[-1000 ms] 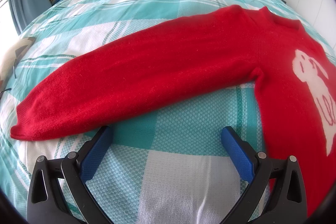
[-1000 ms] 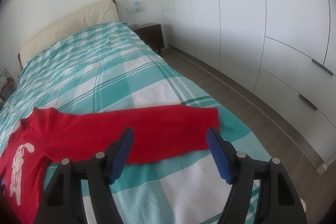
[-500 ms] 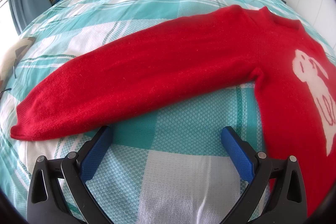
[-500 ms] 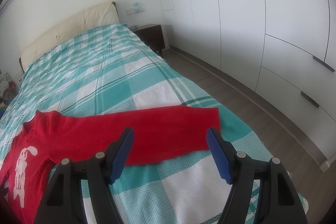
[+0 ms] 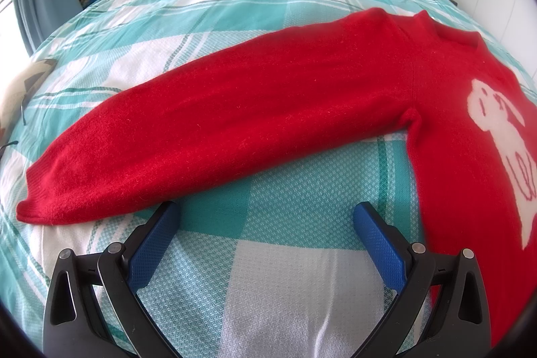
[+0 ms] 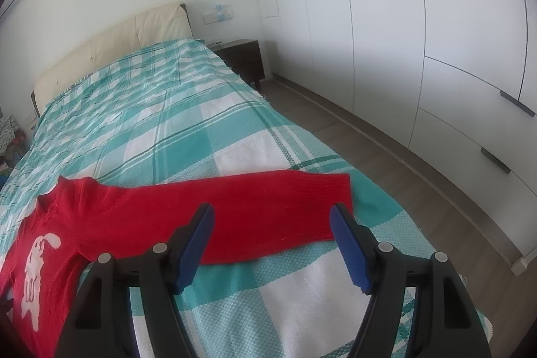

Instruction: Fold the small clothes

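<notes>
Item: red knitted sweater with white rabbit motif (image 5: 302, 109), flat on teal-checked bedspread (image 5: 268, 257), sleeves outspread ahead of our left tongs (image 5: 266, 220) and right tongs (image 6: 272, 220); both agape, empty. Folding unstarted, we judge.

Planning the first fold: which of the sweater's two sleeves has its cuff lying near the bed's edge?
The sleeve ahead of the right gripper: its cuff lies near the bedspread's floor-side edge. The other sleeve lies farther in.

Right gripper (image 6: 272, 217), jaws wide apart, above red sweater (image 6: 167, 217) sleeve on checked bedspread (image 6: 174, 130)
</notes>
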Motion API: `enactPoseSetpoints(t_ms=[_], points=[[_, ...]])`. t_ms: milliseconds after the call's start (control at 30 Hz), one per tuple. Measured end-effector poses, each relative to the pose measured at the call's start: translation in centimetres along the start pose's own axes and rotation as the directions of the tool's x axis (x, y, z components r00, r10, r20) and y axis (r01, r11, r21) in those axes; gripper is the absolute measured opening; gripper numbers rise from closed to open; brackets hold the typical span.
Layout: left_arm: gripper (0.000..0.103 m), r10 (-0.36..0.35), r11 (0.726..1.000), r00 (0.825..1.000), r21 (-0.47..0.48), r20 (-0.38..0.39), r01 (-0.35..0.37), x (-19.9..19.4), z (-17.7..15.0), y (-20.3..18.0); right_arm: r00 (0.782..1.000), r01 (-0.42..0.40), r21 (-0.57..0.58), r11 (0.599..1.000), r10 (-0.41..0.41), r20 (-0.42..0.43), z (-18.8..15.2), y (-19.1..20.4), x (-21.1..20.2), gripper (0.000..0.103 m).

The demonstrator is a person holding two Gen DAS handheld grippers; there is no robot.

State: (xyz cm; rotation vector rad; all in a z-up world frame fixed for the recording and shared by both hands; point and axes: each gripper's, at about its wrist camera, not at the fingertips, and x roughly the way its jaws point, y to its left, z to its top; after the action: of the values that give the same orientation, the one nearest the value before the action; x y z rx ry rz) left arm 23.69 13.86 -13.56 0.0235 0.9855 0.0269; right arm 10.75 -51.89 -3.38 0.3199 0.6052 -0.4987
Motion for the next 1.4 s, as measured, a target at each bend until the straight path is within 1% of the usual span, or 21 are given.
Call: enactPoseSetpoints(t_ms=[1400], points=[[0.103,0.000,1.000,1.000,0.000,0.000,0.000,0.01,-0.01,0.00,1.000,-0.005,0.003,1.000,0.005,0.000,-0.25,-0.05,0.00,0.071]])
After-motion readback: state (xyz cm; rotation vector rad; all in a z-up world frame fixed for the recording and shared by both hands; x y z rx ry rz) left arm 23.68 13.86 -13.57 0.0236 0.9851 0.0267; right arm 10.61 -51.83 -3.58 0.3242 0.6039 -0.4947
